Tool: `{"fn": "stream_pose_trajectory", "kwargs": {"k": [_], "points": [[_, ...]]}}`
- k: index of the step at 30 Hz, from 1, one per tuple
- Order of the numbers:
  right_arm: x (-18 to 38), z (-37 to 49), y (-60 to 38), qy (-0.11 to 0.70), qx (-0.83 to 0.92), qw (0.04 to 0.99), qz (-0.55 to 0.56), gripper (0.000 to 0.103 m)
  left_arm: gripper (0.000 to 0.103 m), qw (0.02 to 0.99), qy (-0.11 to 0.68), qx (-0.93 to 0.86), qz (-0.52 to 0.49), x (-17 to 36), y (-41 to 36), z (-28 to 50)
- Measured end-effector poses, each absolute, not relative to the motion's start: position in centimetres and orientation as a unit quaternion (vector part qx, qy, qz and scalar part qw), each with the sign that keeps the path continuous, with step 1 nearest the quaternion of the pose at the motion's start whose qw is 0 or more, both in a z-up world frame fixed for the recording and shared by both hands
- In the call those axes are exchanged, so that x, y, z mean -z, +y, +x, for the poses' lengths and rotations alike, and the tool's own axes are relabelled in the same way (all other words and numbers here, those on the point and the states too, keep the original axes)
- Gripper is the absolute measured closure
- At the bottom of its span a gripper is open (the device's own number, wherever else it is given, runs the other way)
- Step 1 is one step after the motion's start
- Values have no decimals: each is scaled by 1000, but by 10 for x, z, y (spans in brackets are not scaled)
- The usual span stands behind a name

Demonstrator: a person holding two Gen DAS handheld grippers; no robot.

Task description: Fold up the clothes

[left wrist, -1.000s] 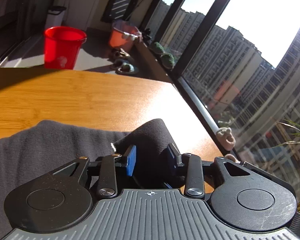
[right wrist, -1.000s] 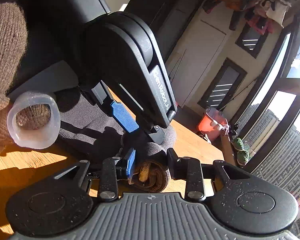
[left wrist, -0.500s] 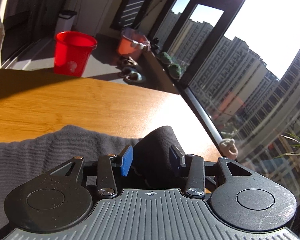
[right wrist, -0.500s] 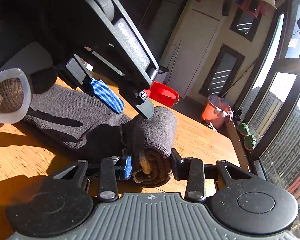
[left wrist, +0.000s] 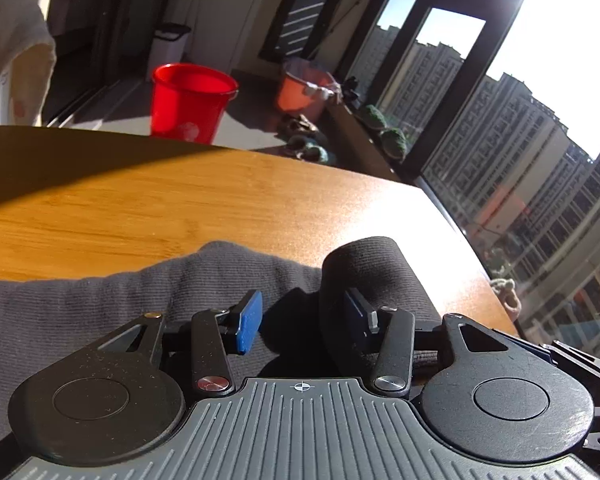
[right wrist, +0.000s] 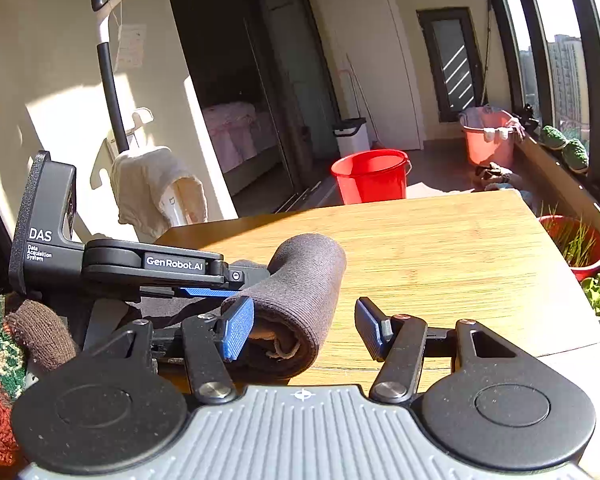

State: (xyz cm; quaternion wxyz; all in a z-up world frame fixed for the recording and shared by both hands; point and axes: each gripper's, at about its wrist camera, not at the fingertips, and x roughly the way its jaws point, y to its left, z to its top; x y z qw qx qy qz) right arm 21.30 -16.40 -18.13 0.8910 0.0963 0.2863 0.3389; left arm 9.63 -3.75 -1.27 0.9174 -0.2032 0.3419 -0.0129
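- Between the right gripper (right wrist: 304, 330)'s spread jaws: bare table (right wrist: 440, 248); the rolled grey garment (right wrist: 300, 284) lies just inside its left pad.
- Left gripper (left wrist: 300, 316), jaws parted, right pad against the roll.
- Rolling looks finished; next, probably, back away cleanly.
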Motion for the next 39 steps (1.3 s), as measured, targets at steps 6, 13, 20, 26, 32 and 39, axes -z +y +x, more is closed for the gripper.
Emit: {"fn": "stream_pose_trajectory", "kwargs": {"k": [6, 13, 20, 26, 32, 39], "points": [[221, 244, -171, 371, -341, 835, 224, 45, 52, 916, 343, 12, -207, 12, -32, 91], [189, 193, -127, 289, -341, 894, -30, 63, 53, 923, 311, 21, -225, -10, -20, 74], [182, 165, -86, 222, -329, 905, -157, 58, 44, 934, 309, 20, -176, -18, -42, 81], [177, 182, -106, 258, -339, 903, -50, 41, 40, 927, 318, 18, -196, -4, -36, 85], [200, 216, -126, 336, -336, 873, 107, 41, 39, 926, 323, 22, -192, -5, -39, 85], [189, 204, -135, 299, -326, 896, 34, 61, 39, 928, 317, 41, -191, -11, -50, 89]]}}
